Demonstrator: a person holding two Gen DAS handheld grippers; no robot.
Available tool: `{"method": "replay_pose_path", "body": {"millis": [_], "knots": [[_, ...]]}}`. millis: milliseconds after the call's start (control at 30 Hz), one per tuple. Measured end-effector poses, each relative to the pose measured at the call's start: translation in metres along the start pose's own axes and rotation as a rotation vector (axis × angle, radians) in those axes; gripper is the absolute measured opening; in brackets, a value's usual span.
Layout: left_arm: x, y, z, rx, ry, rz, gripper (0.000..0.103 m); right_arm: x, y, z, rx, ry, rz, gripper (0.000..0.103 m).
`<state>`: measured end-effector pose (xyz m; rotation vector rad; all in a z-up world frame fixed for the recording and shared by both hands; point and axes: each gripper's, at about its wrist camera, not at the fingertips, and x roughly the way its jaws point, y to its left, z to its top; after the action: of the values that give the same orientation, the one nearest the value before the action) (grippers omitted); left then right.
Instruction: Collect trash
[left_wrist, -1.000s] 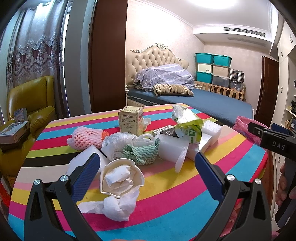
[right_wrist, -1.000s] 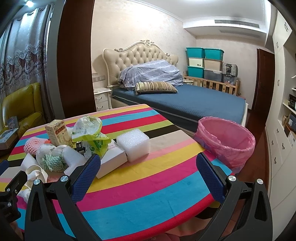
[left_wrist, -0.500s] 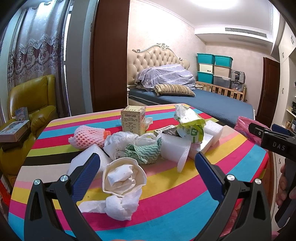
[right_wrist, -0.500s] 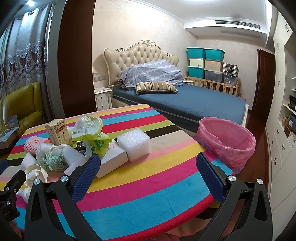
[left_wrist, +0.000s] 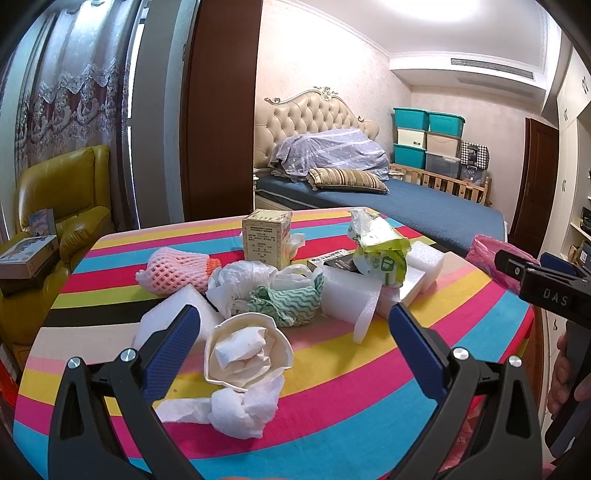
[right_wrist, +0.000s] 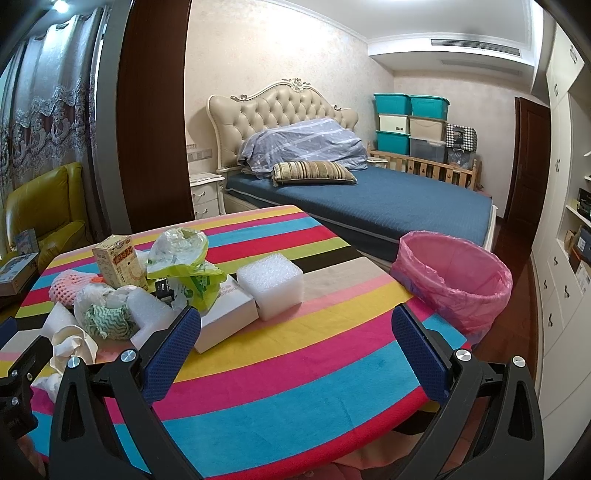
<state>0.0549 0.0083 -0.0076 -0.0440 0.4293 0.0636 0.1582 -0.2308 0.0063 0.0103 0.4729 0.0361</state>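
Note:
Trash lies piled on the striped table (left_wrist: 369, 387): a crushed paper cup with tissue (left_wrist: 247, 350), crumpled tissue (left_wrist: 240, 406), a green-white cloth (left_wrist: 284, 301), pink foam net (left_wrist: 173, 271), a yellow carton (left_wrist: 266, 242), a green-white bag (left_wrist: 376, 251) and white foam sheets (left_wrist: 351, 295). My left gripper (left_wrist: 293, 350) is open and empty, just above the paper cup. My right gripper (right_wrist: 295, 347) is open and empty over the table's near right part. A bubble-wrap block (right_wrist: 271, 286) and a white box (right_wrist: 225, 314) lie ahead of it. The pink-lined bin (right_wrist: 454, 280) stands beside the table at right.
A yellow armchair (left_wrist: 62, 210) with boxes stands left of the table. A bed (right_wrist: 362, 199) lies behind it, with stacked storage bins (right_wrist: 410, 125) at the far wall. White cupboards (right_wrist: 561, 258) line the right side. The right gripper's body (left_wrist: 546, 291) shows in the left wrist view.
The left gripper has edged slightly forward and right toward the trash pile. The right gripper has barely shifted. Both stay open and empty.

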Motion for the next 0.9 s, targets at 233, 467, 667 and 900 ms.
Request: {"method": "replay_pose_path", "body": {"millis": [233,467,667,900], "knots": [[0.001,0.006,0.002,-0.009,-0.01,0.015,0.099,-0.001,0.008,-0.003,-0.016,-0.001,0.01,0.097],[0.011,0.009,0.004,0.0,-0.013,0.023,0.099,0.0,0.016,-0.008,-0.038,0.014,0.02,0.097],[0.016,0.009,0.008,-0.001,-0.022,0.011,0.099,0.001,0.02,-0.009,-0.052,0.02,0.027,0.097],[0.016,0.013,0.009,-0.006,-0.022,-0.001,0.099,0.005,0.024,-0.009,-0.056,0.036,0.047,0.097]]}}
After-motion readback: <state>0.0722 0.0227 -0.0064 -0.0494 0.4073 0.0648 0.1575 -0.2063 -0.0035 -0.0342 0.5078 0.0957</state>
